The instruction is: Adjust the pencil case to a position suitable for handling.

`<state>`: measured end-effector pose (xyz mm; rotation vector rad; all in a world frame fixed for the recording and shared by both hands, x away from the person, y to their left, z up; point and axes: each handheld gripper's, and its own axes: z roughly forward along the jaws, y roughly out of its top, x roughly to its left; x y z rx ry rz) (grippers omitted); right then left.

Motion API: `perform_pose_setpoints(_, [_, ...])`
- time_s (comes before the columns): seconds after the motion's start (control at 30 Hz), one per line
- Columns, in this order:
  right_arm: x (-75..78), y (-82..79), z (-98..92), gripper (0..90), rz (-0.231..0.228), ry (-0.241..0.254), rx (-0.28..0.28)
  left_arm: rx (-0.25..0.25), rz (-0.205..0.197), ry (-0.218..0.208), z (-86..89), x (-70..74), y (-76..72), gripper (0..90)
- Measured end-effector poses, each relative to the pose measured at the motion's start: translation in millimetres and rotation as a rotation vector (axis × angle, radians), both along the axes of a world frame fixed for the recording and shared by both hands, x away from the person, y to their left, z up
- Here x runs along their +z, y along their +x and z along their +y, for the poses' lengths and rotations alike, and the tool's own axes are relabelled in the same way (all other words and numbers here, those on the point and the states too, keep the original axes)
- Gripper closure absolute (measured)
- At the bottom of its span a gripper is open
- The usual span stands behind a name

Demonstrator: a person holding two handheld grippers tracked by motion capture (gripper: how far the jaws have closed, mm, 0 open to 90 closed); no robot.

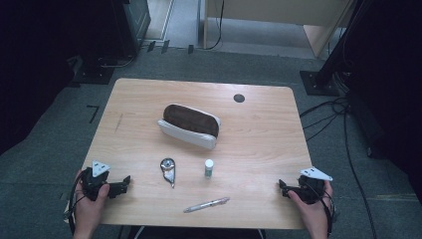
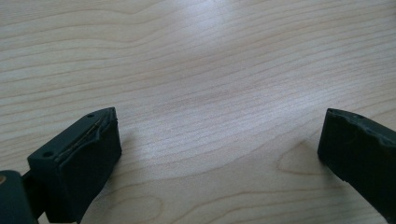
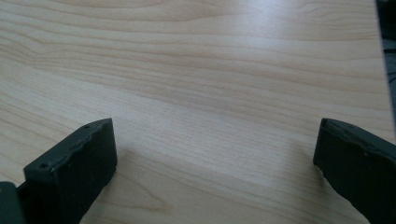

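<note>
On a pale wood-grain table [image 1: 259, 134] with rounded corners, the landmark is a pencil case [image 1: 189, 125] near the middle: a long soft pouch with white padded sides, lying open with a dark brown inside showing.

Going from the left, the left gripper [image 1: 121, 186] sits at the near left corner, well apart from the pencil case, held in the person's left hand [image 1: 91, 201], a grey three-cornered plate on top. In the left gripper view its two black, blocky jaws stand wide apart with bare wood grain between them, holding nothing.

In front of the pencil case, on its near side, lie three small things with open table around each. First a metal tool [image 1: 168, 170] with a round head and a tapering pointed tail, shiny. Just right of it stands a small upright bottle [image 1: 209, 169], white-capped with a greenish body. Nearer the table's front edge lies a slim pen [image 1: 206, 204], pale and glossy, slanted.

Beyond the pencil case, toward the far edge, is a round dark cable port [image 1: 239, 98] set flush in the tabletop.

At the near right corner the right gripper [image 1: 282, 187] rests in the right hand [image 1: 312, 201], well apart from the pencil case. Its jaws too are spread wide over bare wood, empty
</note>
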<state>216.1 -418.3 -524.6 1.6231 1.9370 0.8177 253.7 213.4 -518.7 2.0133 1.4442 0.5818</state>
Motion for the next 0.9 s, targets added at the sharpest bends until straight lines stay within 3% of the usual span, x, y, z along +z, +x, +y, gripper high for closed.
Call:
perform_pose_setpoints(0.13, [5.5, -3.3, -0.4, 1.8, -0.027, 0.034, 0.005, 0.000, 0.000, 0.000, 0.0, 0.0, 0.0, 0.0])
perform_pose_setpoints(0.4, [24.0, -1.7, 13.1, 1.9, -0.058, 0.004, 0.042, 0.001, 0.000, 0.000, -0.4, 0.0, 0.3, 0.0])
perform_pose_setpoints(0.9, [54.5, 16.0, 39.2, 7.1, -0.102, 0.024, 0.117, 0.002, -0.003, -0.003, -1.0, -0.2, 1.3, 0.0])
